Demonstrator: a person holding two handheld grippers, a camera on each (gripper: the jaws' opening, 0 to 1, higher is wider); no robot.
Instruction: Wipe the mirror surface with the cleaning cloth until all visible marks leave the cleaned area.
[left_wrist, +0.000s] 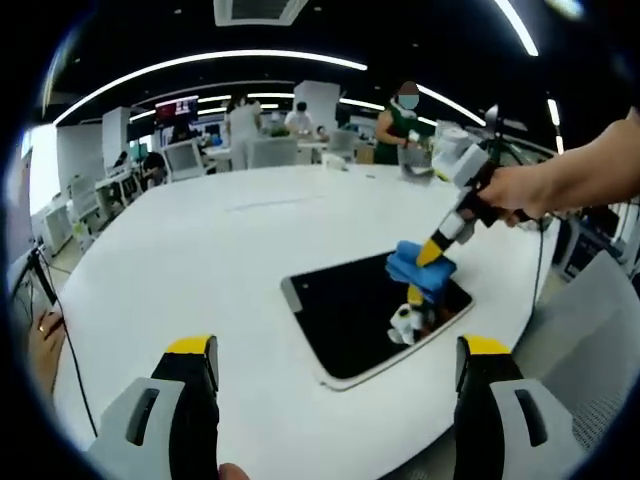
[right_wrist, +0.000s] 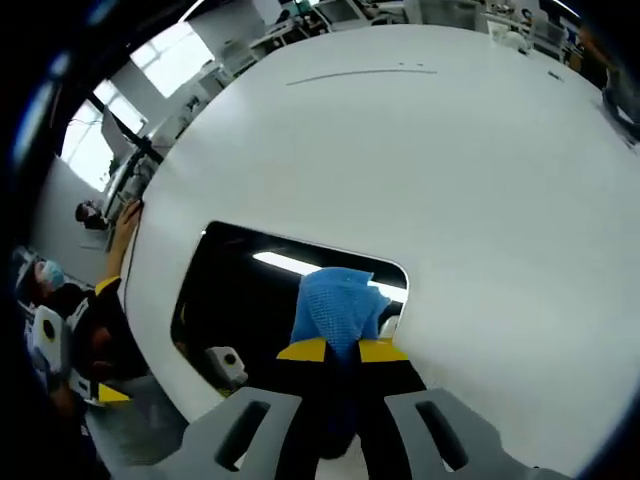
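One mirror (left_wrist: 370, 315) lying flat on white tabletop (left_wrist: 200, 250), right of centre in left gripper view. One blue cleaning cloth (right_wrist: 335, 305) pinched in clenched right claw (right_wrist: 340, 352), pressed on glass. Left claw (left_wrist: 340, 350) released, hovering at bottom edge, holding nothing.

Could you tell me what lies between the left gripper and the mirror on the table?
Only bare white table. In the left gripper view, the open left gripper hovers short of the mirror, where the right gripper presses the blue cloth.
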